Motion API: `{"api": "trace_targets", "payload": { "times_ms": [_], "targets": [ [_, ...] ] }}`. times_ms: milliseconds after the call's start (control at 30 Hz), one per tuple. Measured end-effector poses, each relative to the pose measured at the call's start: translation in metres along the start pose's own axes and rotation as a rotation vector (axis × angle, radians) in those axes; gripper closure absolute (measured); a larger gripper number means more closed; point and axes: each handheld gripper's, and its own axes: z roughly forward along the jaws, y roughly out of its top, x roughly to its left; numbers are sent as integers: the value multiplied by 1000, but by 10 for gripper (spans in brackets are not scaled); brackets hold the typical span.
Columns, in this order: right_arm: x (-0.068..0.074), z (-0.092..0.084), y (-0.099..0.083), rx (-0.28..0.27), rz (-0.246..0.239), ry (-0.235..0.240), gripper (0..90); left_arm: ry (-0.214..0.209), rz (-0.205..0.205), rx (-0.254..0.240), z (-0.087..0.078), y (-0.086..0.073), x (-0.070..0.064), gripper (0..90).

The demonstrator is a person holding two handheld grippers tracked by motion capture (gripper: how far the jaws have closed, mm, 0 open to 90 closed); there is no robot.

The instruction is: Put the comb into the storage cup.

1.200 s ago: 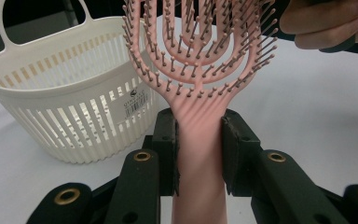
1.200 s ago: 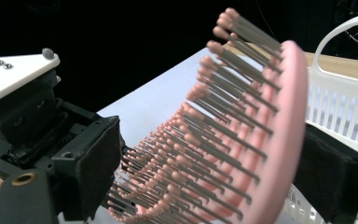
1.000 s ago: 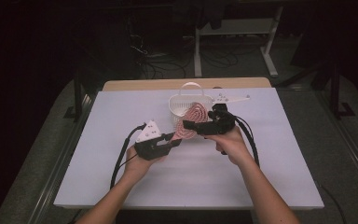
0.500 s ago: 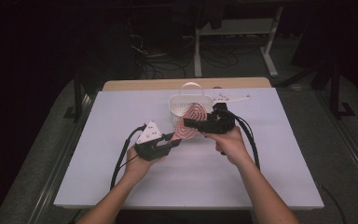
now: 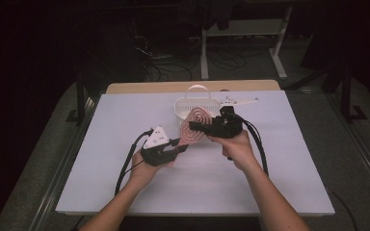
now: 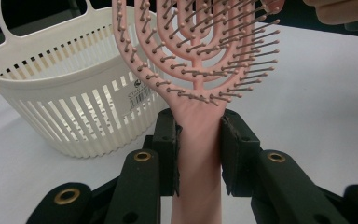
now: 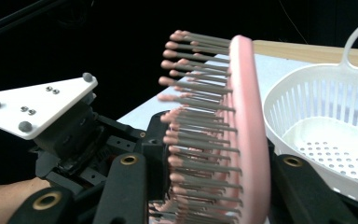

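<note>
A pink hairbrush with grey bristles stands tilted above the white table, just in front of a white slotted basket. My left gripper is shut on the brush's handle, and its pads press both sides of it. My right gripper comes in from the right and has just been closing its jaws. The brush's head is now between them, bristles toward one pad and the back against the other. In the right gripper view the left gripper shows behind the bristles.
The empty basket with a loop handle sits behind the brush. A flat white part lies to the basket's right. A wooden board runs along the table's far edge. Dark floor, cables and a stand lie beyond.
The right gripper's jaws have drawn in onto the brush head. Both hands and the brush stay where they were.
</note>
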Motion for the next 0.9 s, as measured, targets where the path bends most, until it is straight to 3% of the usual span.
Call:
{"api": "trace_targets", "payload": {
  "times_ms": [267,900],
  "targets": [
    [2,-1,1,-10,-4,8,625,-17,-28,-12,0,0,2,689],
    [0,-8,3,-34,-9,-18,626,-65,-67,-9,-9,2,13,524]
  ]
}}
